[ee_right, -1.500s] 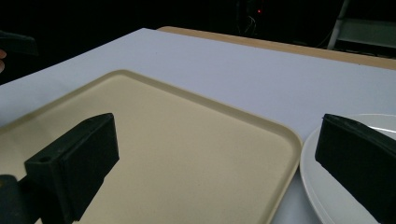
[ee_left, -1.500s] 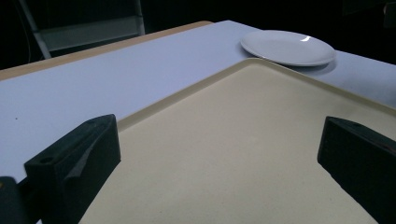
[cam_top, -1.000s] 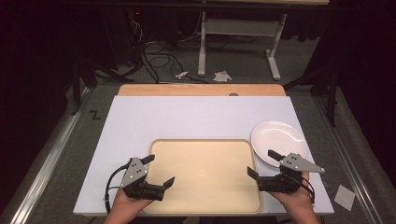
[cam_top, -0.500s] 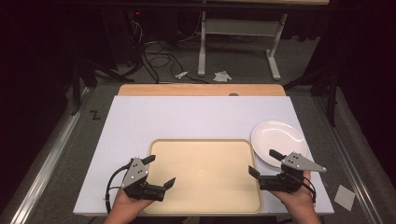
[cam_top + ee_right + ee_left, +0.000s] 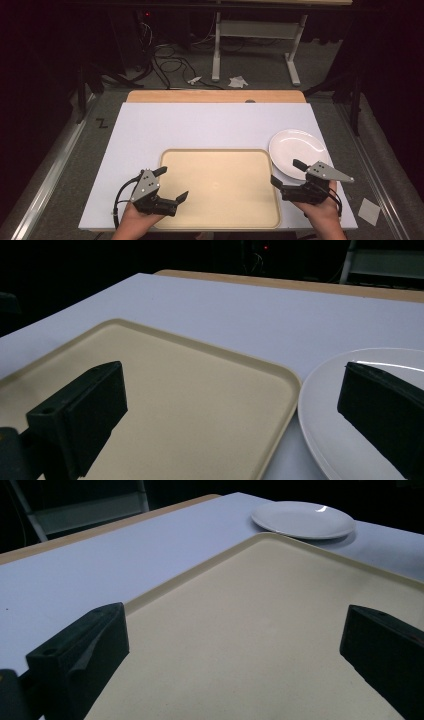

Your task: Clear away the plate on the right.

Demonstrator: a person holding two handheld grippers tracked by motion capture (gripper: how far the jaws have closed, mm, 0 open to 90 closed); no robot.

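Note:
A beige tray [image 5: 220, 186] lies at the near middle of the white table top [image 5: 210, 125]. A white plate [image 5: 297, 147] rests just past the tray's far right corner. My left gripper [image 5: 171, 183] is open at the tray's near left edge, jaws wide over the tray [image 5: 250, 630]; the plate [image 5: 303, 520] lies far ahead. My right gripper [image 5: 286, 173] is open at the tray's right edge, one jaw over the tray [image 5: 165, 390], the other over the plate [image 5: 330, 425]. Nothing sits between either pair of jaws.
A wooden strip [image 5: 215, 96] runs along the table's far edge. Beyond it are floor cables [image 5: 165, 55], crumpled paper [image 5: 237, 81] and a metal stand's legs [image 5: 255, 45]. A scrap of paper [image 5: 370, 211] lies on the floor at the right.
The right gripper has shifted very slightly. The left gripper, tray and plate have stayed where they were.

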